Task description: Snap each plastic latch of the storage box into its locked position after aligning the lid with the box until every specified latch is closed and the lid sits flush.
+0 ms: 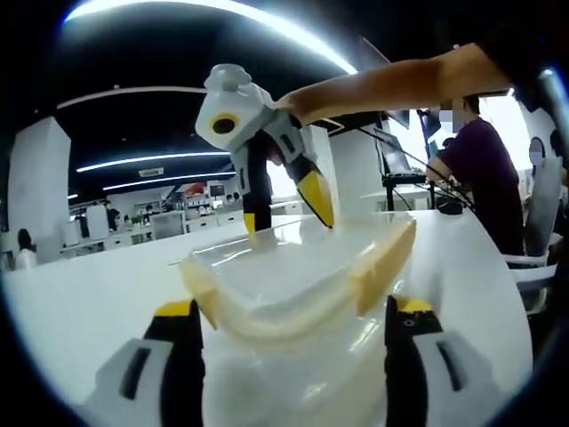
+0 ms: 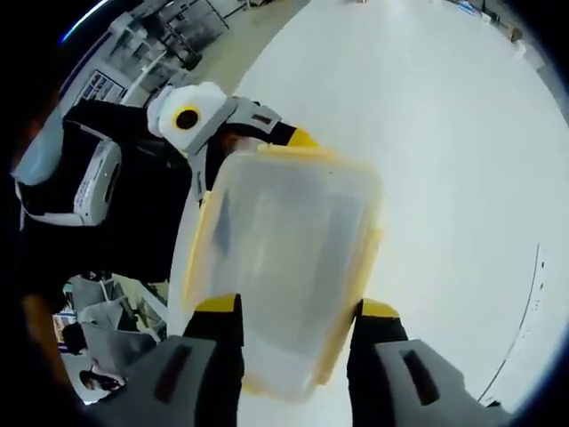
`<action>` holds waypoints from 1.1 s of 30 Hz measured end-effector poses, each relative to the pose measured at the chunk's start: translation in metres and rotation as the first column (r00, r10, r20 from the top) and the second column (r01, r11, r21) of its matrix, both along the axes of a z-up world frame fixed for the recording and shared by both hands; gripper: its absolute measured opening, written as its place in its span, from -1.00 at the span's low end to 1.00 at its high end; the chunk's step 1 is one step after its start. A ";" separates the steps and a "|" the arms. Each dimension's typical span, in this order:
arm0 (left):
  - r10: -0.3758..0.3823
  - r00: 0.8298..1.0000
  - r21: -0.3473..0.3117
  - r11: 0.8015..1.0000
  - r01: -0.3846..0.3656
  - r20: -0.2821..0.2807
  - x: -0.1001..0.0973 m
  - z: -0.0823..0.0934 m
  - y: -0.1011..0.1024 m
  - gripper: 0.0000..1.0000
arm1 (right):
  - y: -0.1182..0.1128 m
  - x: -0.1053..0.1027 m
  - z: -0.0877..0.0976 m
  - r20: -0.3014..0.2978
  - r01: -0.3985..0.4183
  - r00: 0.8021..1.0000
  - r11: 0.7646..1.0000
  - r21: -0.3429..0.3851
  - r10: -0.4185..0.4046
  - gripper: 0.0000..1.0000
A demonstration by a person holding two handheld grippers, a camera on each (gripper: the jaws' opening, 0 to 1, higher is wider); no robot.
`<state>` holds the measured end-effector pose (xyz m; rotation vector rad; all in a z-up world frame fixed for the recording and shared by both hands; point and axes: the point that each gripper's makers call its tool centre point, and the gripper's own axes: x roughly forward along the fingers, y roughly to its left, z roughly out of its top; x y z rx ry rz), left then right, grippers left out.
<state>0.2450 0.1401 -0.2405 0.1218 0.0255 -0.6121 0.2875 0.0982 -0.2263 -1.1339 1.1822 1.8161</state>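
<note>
A clear storage box (image 1: pixel 293 267) with its lid on and yellow latches (image 1: pixel 387 262) lies on the white table (image 1: pixel 80 302). My left gripper (image 1: pixel 293 307) is open, its jaws wide apart on either side of the box's near end. My right gripper (image 1: pixel 289 218), held by a person's arm, hangs open over the box's far rim, one yellow fingertip (image 1: pixel 320 206) at the lid. From above, in the right gripper view, the box (image 2: pixel 284 258) sits between the jaws of my right gripper (image 2: pixel 298 307). My left gripper (image 2: pixel 251 169) is at its far corner. Yellow latch strips (image 2: pixel 360 267) run along both long sides.
The table (image 2: pixel 453 178) stretches wide and bare to the right of the box. A person (image 1: pixel 484 169) sits at the table's far right beside a chair (image 1: pixel 538 267). Past the table edge are a white chair (image 2: pixel 89 187) and the floor.
</note>
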 end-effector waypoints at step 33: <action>-0.006 1.000 0.011 1.000 0.006 0.009 -0.004 0.001 -0.001 0.67 | 0.030 -0.022 -0.003 0.063 -0.056 0.997 0.998 0.010 0.055 -0.07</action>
